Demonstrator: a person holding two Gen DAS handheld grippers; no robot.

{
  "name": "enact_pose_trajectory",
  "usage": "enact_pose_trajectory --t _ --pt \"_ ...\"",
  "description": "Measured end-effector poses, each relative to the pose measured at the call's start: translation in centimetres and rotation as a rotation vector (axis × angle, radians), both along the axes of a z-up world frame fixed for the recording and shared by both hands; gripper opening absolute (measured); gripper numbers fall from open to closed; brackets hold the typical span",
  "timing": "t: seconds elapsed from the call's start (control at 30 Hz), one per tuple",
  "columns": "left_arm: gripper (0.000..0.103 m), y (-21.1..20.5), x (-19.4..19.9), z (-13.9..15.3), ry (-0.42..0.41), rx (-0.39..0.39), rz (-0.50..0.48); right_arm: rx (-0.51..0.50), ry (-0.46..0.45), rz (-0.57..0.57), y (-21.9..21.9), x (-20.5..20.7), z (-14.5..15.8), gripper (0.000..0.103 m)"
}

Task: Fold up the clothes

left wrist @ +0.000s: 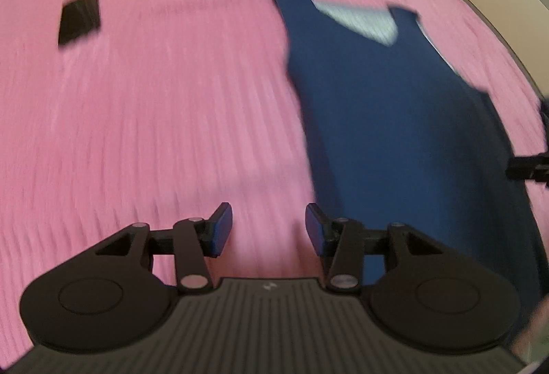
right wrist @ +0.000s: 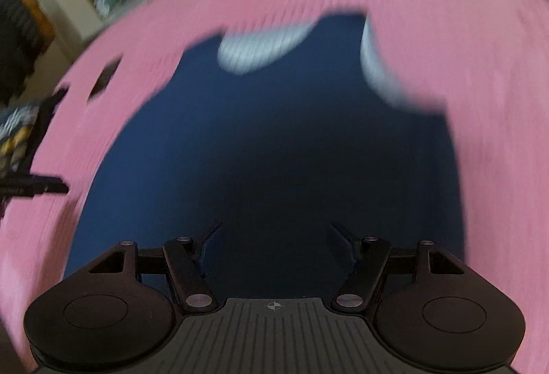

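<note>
Under both your tongs is the pink surface [left wrist: 144, 106], a ribbed cover that fills most of each view. On it the vest [right wrist: 267, 140], dark blue with a pale lining at neck and armhole, lies flat. It looks narrowed lengthwise, perhaps folded once, though blur makes that hard to confirm. It reaches from beneath your right tongs [right wrist: 274, 250] away to its neck at the far end. From your left tongs [left wrist: 268, 229] it lies just to the right, with bare pink below. Both tongs are spread and pinch nothing. I judge the cross fold, hem to neck, is left to do. A small black patch [left wrist: 79, 16] lies far ahead and left of your left tongs, well apart from the vest.
</note>
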State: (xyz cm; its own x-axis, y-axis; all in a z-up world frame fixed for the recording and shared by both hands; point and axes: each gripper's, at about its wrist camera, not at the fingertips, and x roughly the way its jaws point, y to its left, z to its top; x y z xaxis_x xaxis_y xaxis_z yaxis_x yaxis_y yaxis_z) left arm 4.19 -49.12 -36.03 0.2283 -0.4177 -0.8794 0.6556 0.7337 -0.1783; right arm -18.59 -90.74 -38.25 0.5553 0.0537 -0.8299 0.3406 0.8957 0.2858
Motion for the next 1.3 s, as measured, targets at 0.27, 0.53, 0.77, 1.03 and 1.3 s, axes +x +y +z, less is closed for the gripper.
enact_pose_trajectory --t 0.27,0.53,0.77,1.03,1.3 --pt "0.041 1.9 -7.9 -2.6 0.085 -0.073 -0.076 0.021 0.081 -0.04 10.2 -6.3 -0.4 0.068" --pt "0.003 -0.9 -13.2 -0.9 -0.097 -0.037 -0.261 -0.024 -0.019 0.046 11.1 1.0 2.5 0.068" --pt "0.0 -2.2 -16.3 -0.3 -0.138 -0.067 -0.246 -0.085 -0.075 0.27 9.7 15.2 3.7 0.068" --pt "0.0 -5.0 -18.3 0.3 -0.165 -0.102 -0.256 -0.233 0.055 0.508 14.8 27.2 -0.5 0.068" --pt "0.023 -0.5 -14.2 0.0 -0.177 -0.08 -0.029 -0.097 0.087 0.336 10.6 28.0 -2.7 0.002"
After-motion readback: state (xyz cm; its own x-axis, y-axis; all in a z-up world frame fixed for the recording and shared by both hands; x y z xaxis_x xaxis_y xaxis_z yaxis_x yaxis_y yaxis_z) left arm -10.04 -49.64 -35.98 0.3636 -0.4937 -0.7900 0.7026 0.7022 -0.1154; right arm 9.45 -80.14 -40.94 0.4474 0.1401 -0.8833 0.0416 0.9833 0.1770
